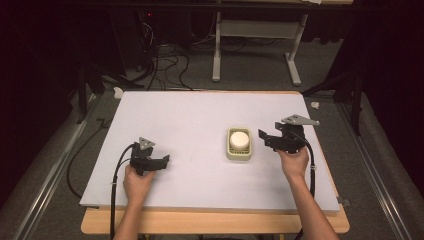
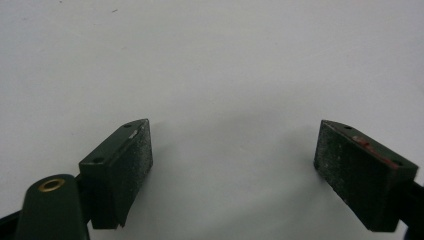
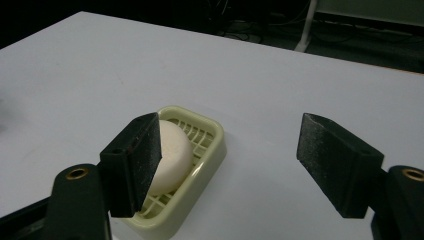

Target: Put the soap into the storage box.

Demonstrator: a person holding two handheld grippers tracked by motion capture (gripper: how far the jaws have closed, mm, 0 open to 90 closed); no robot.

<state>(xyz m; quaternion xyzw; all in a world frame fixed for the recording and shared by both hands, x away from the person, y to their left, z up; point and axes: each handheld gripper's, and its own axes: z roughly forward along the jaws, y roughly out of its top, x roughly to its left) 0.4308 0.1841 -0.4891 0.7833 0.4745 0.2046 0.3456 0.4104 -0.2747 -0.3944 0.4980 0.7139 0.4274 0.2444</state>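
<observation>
You are working in what looks like a lab or recording studio rather than a home: black curtains (image 1: 30, 75) close off both sides of the frame, and grey carpet (image 1: 250, 70) covers the floor. At the top of the frame you can see a tangle of cables (image 1: 162, 62) running to dark equipment at upper left, beside the pale metal legs of a bench (image 1: 217, 50). Your own table (image 1: 215, 222) is a plain wooden top covered by a white foam board (image 1: 190, 125), with metal rails (image 1: 45, 175) running along the floor at both lower edges.
</observation>
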